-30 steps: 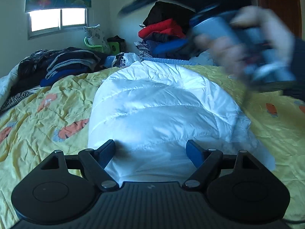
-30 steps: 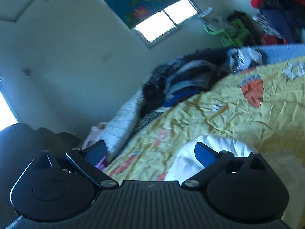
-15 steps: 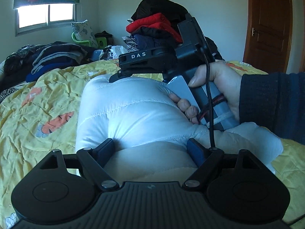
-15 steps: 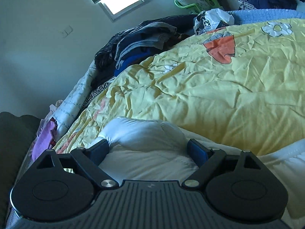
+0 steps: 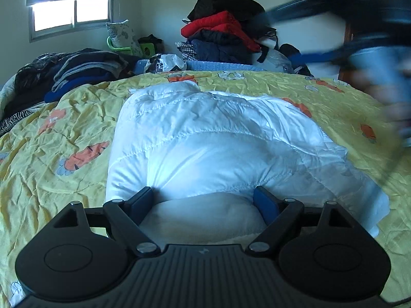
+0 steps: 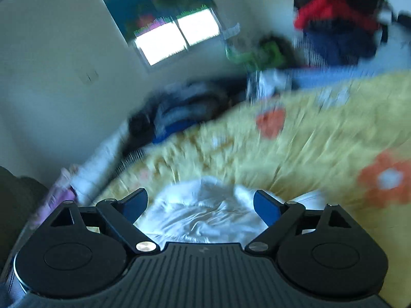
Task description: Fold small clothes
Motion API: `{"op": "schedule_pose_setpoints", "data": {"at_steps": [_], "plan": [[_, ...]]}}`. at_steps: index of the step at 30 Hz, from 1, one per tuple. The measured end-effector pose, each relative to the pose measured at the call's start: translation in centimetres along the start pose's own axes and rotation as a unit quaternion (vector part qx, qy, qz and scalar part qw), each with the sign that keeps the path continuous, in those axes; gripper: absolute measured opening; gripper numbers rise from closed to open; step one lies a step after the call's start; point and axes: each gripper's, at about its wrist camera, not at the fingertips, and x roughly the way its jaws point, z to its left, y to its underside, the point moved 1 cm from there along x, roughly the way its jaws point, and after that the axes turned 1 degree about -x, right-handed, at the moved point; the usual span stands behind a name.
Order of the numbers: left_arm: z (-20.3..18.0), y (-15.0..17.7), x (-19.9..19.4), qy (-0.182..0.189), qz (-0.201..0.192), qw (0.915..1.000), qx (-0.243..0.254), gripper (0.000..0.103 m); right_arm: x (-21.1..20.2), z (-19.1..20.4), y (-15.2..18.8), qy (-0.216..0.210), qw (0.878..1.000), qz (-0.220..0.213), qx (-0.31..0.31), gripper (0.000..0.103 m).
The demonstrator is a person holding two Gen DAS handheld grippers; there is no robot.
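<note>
A white quilted puffer jacket [image 5: 205,138] lies folded into a compact bundle on the yellow floral bedspread [image 5: 64,133]. My left gripper [image 5: 204,202] is open, its blue-padded fingers spread wide and resting against the jacket's near edge. My right gripper [image 6: 200,205] is open and empty, above the jacket [image 6: 203,215], with a blurred view. In the left wrist view the right gripper and hand [image 5: 372,59] show as a blur at the upper right, raised off the jacket.
A pile of red, navy and black clothes [image 5: 221,38] stands at the far end of the bed. Dark folded garments [image 5: 77,69] lie at the far left. A window [image 5: 72,12] is behind, a wooden door at the right.
The right gripper, which was pressing down on the jacket's top half a second ago, has lifted off and swung up to the right. The left gripper stays at the near edge.
</note>
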Motion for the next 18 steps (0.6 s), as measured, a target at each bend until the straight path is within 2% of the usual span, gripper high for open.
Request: {"op": "schedule_pose_setpoints", "data": {"at_steps": [3,6,8,10,12,13,14,15,16,17,18], "plan": [[-0.1,0.0,-0.1,-0.004,-0.003,1.0000,-0.002,0.086,-11.1,-0.1,-1.5,0.054,0.994,-0.070,-0.058,0.101],[-0.3,0.2,-0.3,-0.010,-0.008,0.9999,-0.004,0.086,-21.3,-0.9,-3.0,0.138,0.978,-0.118,-0.099,0.102],[-0.4,0.3,-0.4,-0.012,-0.011,0.9999,-0.003,0.086,-28.2,-1.4,-4.1,0.226,0.953,-0.143,-0.141,0.103],[-0.4,0.4,-0.6,-0.013,-0.014,0.9998,-0.004,0.086,-34.2,-1.8,-5.4,0.339,0.911,-0.143,-0.185,0.103],[-0.4,0.5,-0.9,-0.015,-0.020,0.9997,-0.006,0.086,-39.2,-1.8,-6.5,0.455,0.851,-0.133,-0.228,0.103],[-0.3,0.6,-1.2,-0.019,-0.025,0.9995,-0.007,0.086,-41.3,-1.4,-6.8,0.518,0.803,-0.128,-0.266,0.103],[-0.2,0.6,-1.7,-0.025,-0.031,0.9992,-0.011,0.086,-42.8,-1.0,-6.7,0.579,0.744,-0.123,-0.309,0.103],[-0.1,0.7,-2.5,-0.030,-0.040,0.9986,-0.019,0.085,-43.6,-0.7,-6.3,0.619,0.697,-0.118,-0.342,0.103],[0.3,0.9,-3.5,-0.033,-0.052,0.9977,-0.029,0.085,-44.3,-0.2,-5.7,0.655,0.644,-0.114,-0.380,0.103],[0.7,1.1,-4.6,-0.036,-0.063,0.9967,-0.036,0.086,-44.7,0.1,-5.0,0.669,0.614,-0.115,-0.403,0.103],[1.1,1.4,-5.6,-0.041,-0.073,0.9957,-0.040,0.086,-44.8,0.5,-4.2,0.669,0.605,-0.121,-0.414,0.103]]}}
